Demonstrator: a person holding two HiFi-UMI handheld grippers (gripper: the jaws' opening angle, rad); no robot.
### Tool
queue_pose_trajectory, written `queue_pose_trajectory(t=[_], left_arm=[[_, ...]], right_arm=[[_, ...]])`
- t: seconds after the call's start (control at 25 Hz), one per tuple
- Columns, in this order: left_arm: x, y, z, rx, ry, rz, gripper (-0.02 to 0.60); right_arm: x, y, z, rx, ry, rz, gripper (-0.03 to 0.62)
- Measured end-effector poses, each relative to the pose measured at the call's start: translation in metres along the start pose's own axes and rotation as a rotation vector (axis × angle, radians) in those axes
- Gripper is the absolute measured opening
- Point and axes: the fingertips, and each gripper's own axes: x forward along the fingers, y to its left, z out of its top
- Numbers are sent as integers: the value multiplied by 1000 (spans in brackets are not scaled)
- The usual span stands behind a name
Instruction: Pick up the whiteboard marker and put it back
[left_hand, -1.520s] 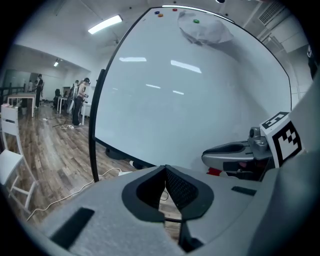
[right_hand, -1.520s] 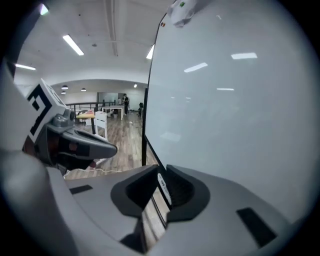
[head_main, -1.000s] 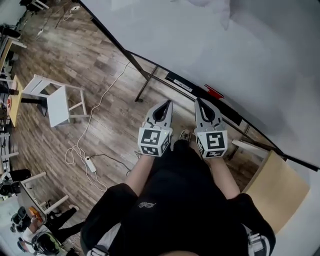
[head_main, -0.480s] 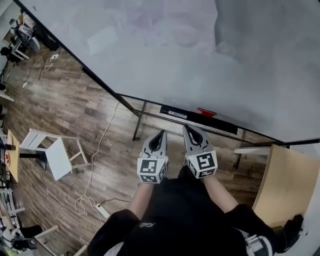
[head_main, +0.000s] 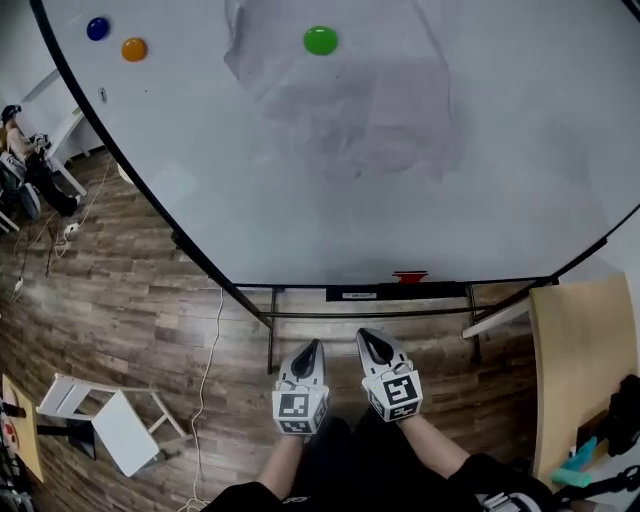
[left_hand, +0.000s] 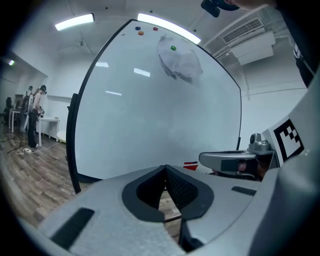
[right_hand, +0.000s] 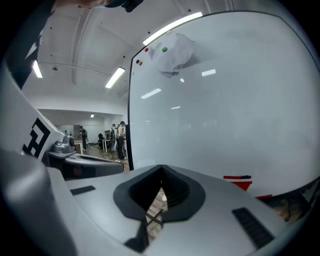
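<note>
A big whiteboard (head_main: 400, 180) stands in front of me, with a narrow tray (head_main: 370, 293) along its lower edge. On the tray lies a small red object (head_main: 410, 276), the only marker-like thing in sight. It is also in the left gripper view (left_hand: 190, 165) and in the right gripper view (right_hand: 240, 181), where a thin dark strip lies on top of it. My left gripper (head_main: 313, 343) and right gripper (head_main: 364, 333) hover side by side short of the tray, over the floor. Both point at the board, with jaw tips (left_hand: 165, 166) (right_hand: 161, 167) touching and nothing held.
A green magnet (head_main: 320, 40) pins a thin sheet (head_main: 340, 100) to the board; orange (head_main: 134, 48) and blue (head_main: 97, 28) magnets sit top left. The board's stand legs (head_main: 270, 345) meet the wood floor. A wooden table (head_main: 580, 360) is at right, a white stool (head_main: 110, 430) and cable (head_main: 205, 380) at left.
My view has swung up from the floor to face the whiteboard. Both grippers moved together toward the tray and now point at it squarely. Both stayed shut.
</note>
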Motion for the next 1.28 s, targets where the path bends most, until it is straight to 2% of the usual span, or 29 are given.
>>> queue_pose_trajectory(t=[0.2, 0.36, 0.64, 0.76, 0.96, 1.28], left_arm=[[-9, -9, 16, 8, -41, -67, 6], [-15, -26, 23, 4, -61, -85, 6], [-13, -57, 46, 52, -117, -114, 6], [-14, -71, 51, 54, -144, -116, 6], [-18, -73, 47, 81, -112, -93, 6], [-22, -85, 48, 54, -129, -97, 6]], right_arm=[[-24, 3, 7, -19, -15, -71, 2], [-45, 2, 18, -48, -42, -77, 2], [-82, -23, 44, -62, -116, -157, 2], [-94, -31, 45, -61, -129, -168, 2], [-104, -32, 50, -48, -161, -181, 2], [-111, -33, 48, -49, -149, -158, 2]])
